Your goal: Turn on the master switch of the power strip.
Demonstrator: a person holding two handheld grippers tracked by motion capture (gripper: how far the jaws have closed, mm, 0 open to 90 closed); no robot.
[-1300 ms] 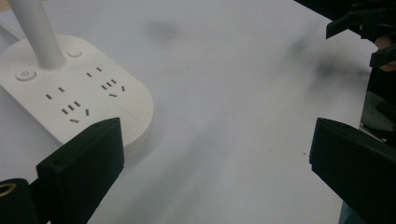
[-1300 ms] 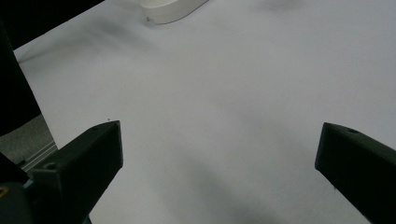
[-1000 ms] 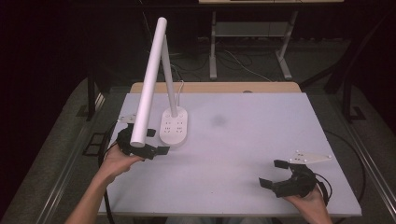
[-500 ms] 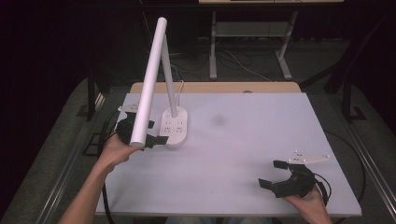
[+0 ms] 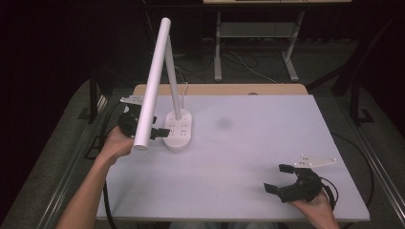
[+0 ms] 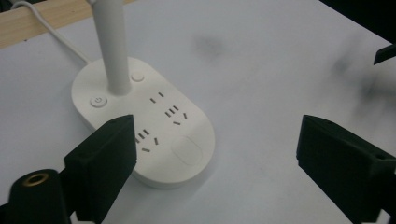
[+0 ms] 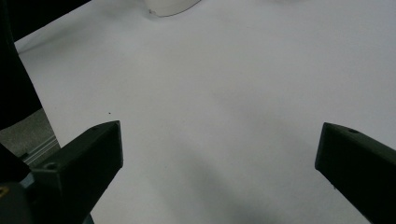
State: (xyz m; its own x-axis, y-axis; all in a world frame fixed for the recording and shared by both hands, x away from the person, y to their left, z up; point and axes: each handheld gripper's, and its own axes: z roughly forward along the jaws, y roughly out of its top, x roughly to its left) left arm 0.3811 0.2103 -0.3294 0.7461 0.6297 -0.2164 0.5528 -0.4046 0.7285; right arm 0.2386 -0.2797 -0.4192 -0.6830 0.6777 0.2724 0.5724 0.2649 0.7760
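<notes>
A white desk lamp stands at the table's left, its oval base carrying sockets and buttons. The lamp's long tube head slants down toward me. My left gripper sits just left of the base, partly hidden behind the tube, and is open. In the left gripper view the base, stem and power button lie ahead of the left gripper, with the left jaw close beside the base. My right gripper rests open at the near right, and in its own view the right gripper holds nothing.
The white table top has a faint dark smudge right of the lamp. A wooden strip runs along the back edge, where the lamp's cord leaves. Black cables trail from both grippers. Dark floor and table legs lie beyond.
My left gripper has moved away from me along the table's left side, up beside the lamp base. The right gripper has stayed nearly still.
</notes>
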